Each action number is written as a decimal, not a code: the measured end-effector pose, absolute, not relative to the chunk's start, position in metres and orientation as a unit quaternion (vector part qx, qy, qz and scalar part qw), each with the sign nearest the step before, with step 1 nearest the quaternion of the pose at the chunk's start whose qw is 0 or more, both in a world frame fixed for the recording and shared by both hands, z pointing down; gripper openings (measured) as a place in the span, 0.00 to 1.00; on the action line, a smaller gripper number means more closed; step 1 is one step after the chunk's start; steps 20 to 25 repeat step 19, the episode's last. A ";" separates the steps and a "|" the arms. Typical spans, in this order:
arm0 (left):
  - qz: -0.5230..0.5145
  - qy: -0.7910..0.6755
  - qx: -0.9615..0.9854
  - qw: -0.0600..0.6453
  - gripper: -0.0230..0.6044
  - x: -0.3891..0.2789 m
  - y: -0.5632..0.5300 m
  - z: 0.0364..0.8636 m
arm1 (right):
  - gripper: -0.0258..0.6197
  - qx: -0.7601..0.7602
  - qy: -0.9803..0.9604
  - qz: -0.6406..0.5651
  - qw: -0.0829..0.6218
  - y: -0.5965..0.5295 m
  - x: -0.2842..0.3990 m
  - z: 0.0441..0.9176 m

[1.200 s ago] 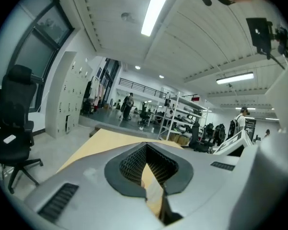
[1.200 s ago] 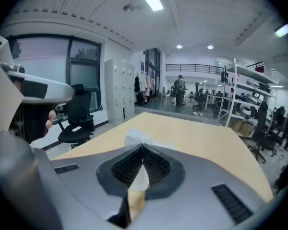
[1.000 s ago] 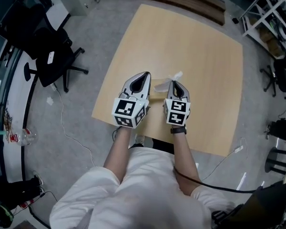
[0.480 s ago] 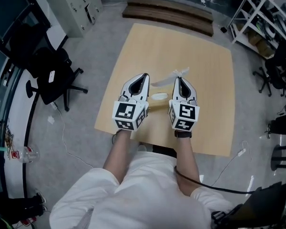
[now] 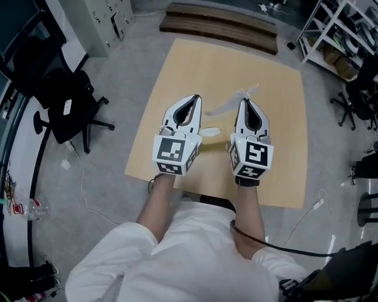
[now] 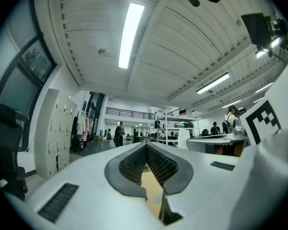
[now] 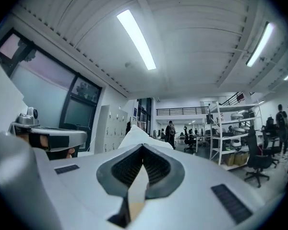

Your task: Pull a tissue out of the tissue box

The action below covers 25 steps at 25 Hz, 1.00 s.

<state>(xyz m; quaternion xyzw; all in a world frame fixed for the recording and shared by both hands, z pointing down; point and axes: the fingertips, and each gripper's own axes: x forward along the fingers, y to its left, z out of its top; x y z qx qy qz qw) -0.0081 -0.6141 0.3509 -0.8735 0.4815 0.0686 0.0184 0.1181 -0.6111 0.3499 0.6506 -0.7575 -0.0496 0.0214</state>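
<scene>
Here, the left gripper hangs above the wooden surface, its fingers pressed together at the tips with nothing between them. Just to its right, low on the surface between the two grippers, sits the tissue box. Above the box a white tissue stretches slantwise to the right gripper, whose fingers pinch it, a fold of it showing beyond their tips.
</scene>
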 end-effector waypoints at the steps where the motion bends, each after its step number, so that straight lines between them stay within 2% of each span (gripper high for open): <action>1: 0.069 0.480 -0.874 0.020 0.02 -0.007 -0.613 0.349 | 0.05 0.651 -0.757 -0.051 0.019 -0.610 0.119 0.348; 25: 0.052 0.456 -0.888 0.023 0.02 0.019 -0.608 0.358 | 0.05 0.659 -0.750 -0.049 0.016 -0.603 0.137 0.355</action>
